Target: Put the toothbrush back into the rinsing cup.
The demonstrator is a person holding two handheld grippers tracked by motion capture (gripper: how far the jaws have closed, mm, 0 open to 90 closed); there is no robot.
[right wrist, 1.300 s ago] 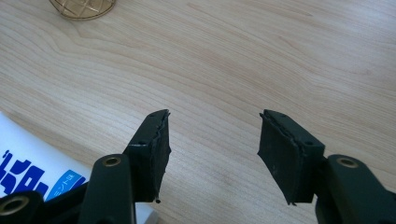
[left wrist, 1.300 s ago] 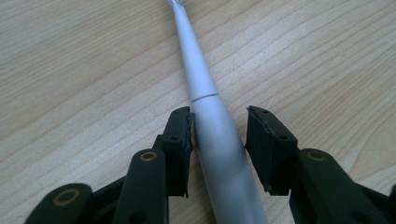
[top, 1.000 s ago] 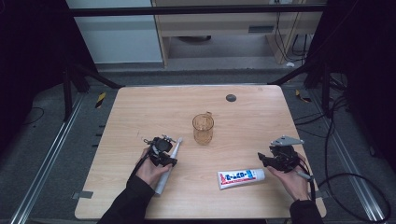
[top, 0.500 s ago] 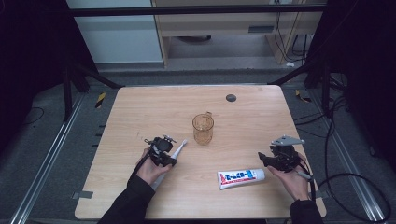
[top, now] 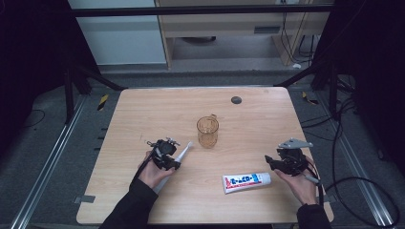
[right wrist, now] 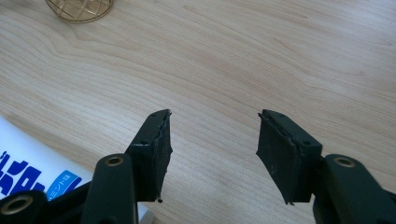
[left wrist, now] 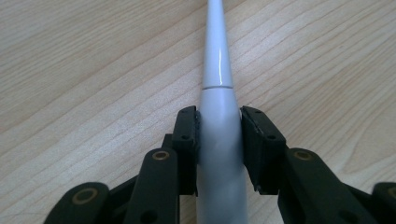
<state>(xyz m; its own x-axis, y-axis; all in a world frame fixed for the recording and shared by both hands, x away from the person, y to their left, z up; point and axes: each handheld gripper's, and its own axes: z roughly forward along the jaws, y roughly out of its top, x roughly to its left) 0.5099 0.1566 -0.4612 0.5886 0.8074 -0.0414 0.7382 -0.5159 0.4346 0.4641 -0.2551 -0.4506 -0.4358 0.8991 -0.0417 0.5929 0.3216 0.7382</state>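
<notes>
Left tool (top: 173, 161): mine, lower left of centre in the high view; its jaws have just been closing and now both pads press on the white toothbrush.
Toothbrush (left wrist: 218, 121): in the left tool view its thick handle sits between the two black pads (left wrist: 187, 140), its thin neck running up to the top edge of the frame; in the high view (top: 184, 151) the head end points up and right, toward the cup.
Toothbrush and worktop: lying low along the wood; whether it rests on it or is just off it, I cannot tell.
Right tool (top: 279, 163): mine, lower right in the high view; jaws apart with bare wood between them, holding nothing (right wrist: 212, 149).
Toothpaste tube (top: 246, 182): flat on the worktop, lower centre right, its cap end just beside my right tool; its white and blue side shows at the lower left of the right tool view (right wrist: 28, 170).
Cup (top: 207, 131): clear amber, upright, centre of the worktop, apart from both tools.
Worktop (top: 143, 109): pale wood, with a small dark disc (top: 236, 99) near its far edge.
</notes>
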